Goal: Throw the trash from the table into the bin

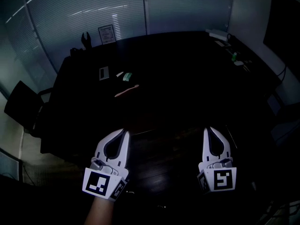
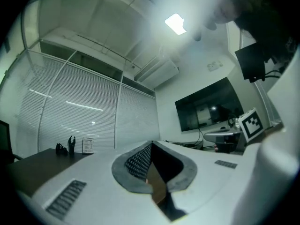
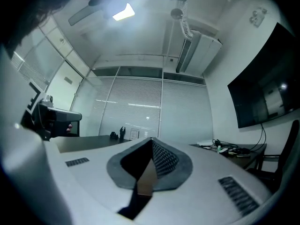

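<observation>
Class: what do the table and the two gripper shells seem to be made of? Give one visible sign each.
Table: possibly dark wood or laminate; smooth, faintly reflective top, too dim to settle. Left gripper and right gripper: likely moulded plastic; smooth matte white.

The left gripper (image 1: 125, 132) and right gripper (image 1: 208, 129) look smooth matt white plastic (pads (image 2: 139, 162) grey, ribbed); the table (image 1: 178, 69) ahead is dark and glossy.

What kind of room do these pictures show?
Probably an office meeting room: a long dark table, a large wall-mounted screen, and blinds along the walls.
</observation>
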